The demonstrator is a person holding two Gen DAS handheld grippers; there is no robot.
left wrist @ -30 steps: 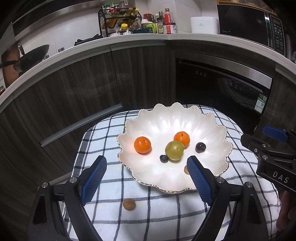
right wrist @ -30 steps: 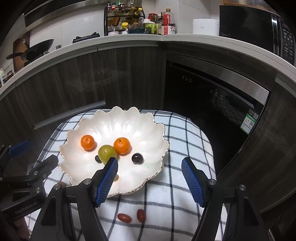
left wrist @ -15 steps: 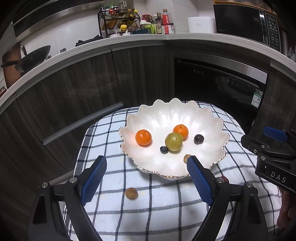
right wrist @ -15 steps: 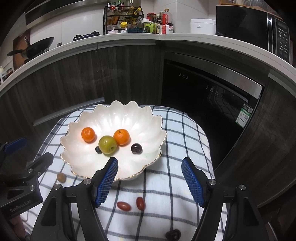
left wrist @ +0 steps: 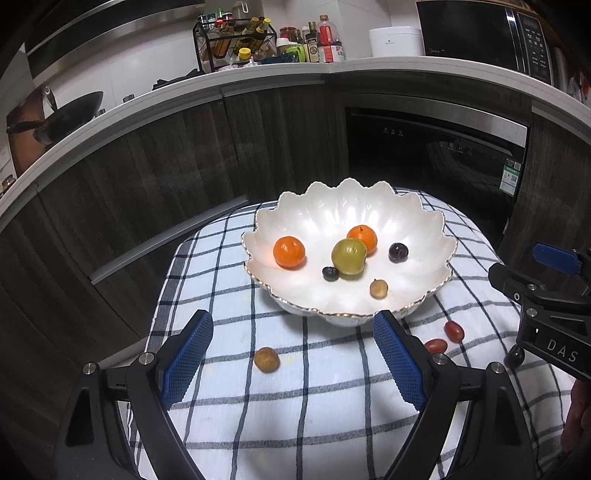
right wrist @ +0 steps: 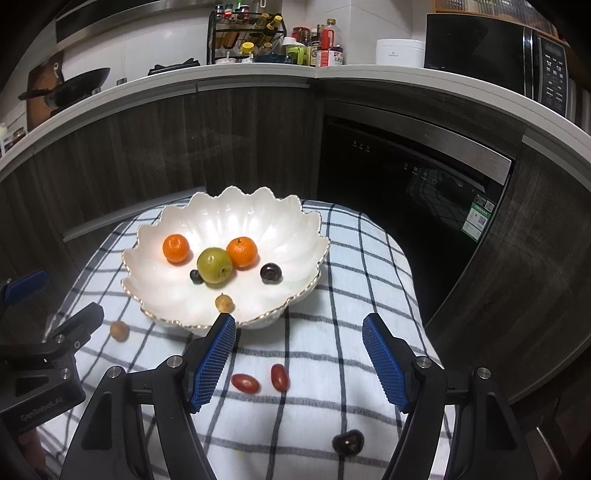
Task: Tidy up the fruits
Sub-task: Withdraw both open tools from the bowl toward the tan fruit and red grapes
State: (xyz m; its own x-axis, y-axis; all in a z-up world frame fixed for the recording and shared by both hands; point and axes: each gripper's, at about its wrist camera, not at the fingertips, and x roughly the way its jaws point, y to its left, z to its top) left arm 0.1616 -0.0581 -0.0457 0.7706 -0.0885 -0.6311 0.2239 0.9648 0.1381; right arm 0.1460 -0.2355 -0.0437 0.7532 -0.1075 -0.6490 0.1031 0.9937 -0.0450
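A white scalloped bowl (left wrist: 424, 221) (right wrist: 295, 218) stands on a checked cloth and holds two oranges (left wrist: 289, 252) (right wrist: 242, 252), a green fruit (left wrist: 348, 256) (right wrist: 214, 265), two dark fruits (right wrist: 271, 273) and a small brown longan (left wrist: 379, 288). On the cloth in front lie another longan (left wrist: 266, 359) (right wrist: 119, 331), two red grape tomatoes (right wrist: 245, 382) (left wrist: 453, 331) and a dark cherry (right wrist: 348, 441). My left gripper (left wrist: 291, 354) hangs open over the cloth near the loose longan. My right gripper (right wrist: 299, 354) is open above the tomatoes, nothing between its fingers.
The checked cloth (left wrist: 332, 406) covers a small round table with drops on every side. Behind it run dark cabinets, an oven door (right wrist: 406, 177) and a counter with bottles, a wok and a microwave (left wrist: 480, 33). A hand shows at the lower right of the left wrist view.
Both grippers have pulled back from the bowl toward the near side of the cloth. The bowl now lies beyond the fingertips, and the tomatoes and cherry have come into view.
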